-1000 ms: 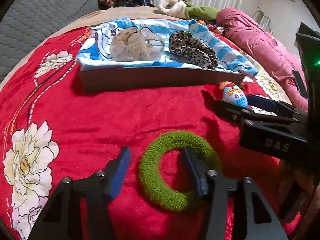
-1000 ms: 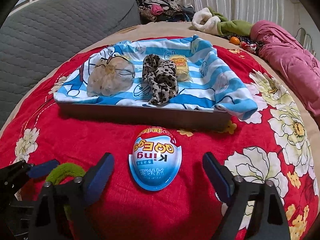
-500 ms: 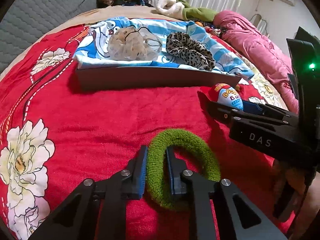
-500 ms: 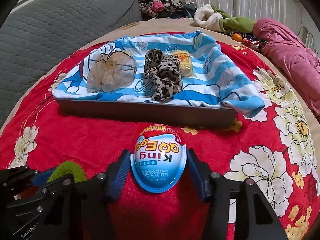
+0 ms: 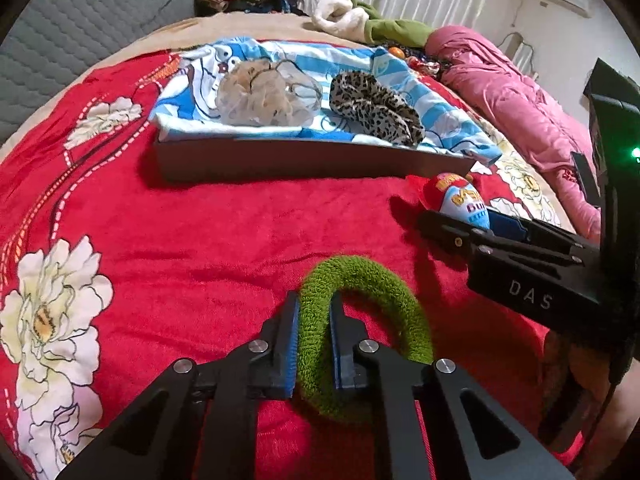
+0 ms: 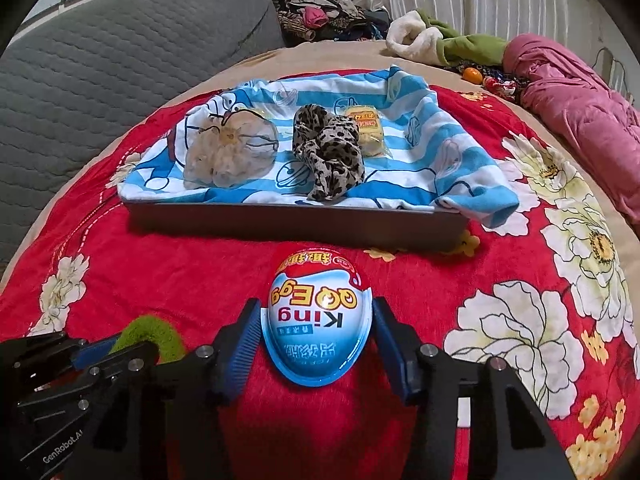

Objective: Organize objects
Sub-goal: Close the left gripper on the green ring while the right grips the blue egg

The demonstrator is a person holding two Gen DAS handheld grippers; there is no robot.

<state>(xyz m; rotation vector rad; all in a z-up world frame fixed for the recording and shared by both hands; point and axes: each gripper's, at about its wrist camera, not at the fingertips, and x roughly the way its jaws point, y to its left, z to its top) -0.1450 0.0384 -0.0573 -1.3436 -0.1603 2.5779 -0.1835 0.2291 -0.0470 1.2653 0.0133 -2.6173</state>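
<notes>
The left tool (image 5: 314, 312) is pinched on the near-left side of a fuzzy green ring (image 5: 366, 320), one blue pad outside the loop and the other inside it, so the band is squeezed flat between them. The rest of the ring lies on the red flowered blanket (image 5: 200, 240) that covers the bed.

Just to its right, the right tool (image 6: 316, 332) has closed in on a blue and red toy egg (image 6: 318, 320) printed "King", its pads pressed against either flank of the egg's wide end. The egg sits on the blanket with its red tip pointing toward the tray. From the left wrist view the same egg (image 5: 460, 200) pokes out past the black fingers of the right tool (image 5: 486, 222).

Beyond both, a shallow grey tray (image 6: 296, 220) rests on the blanket, lined with a blue and white striped cartoon cloth (image 6: 440, 148) that spills over its right corner. On the cloth lie a pale sheer puffy scrunchie (image 6: 230, 150) at the left, a leopard-print scrunchie (image 6: 330, 154) in the middle, and a small yellow wrapped snack (image 6: 366, 130) just behind the leopard one, touching it.

A pink quilt (image 6: 580, 108) is heaped along the right edge of the bed, and a grey quilted headboard (image 6: 100, 60) stands at the left.
</notes>
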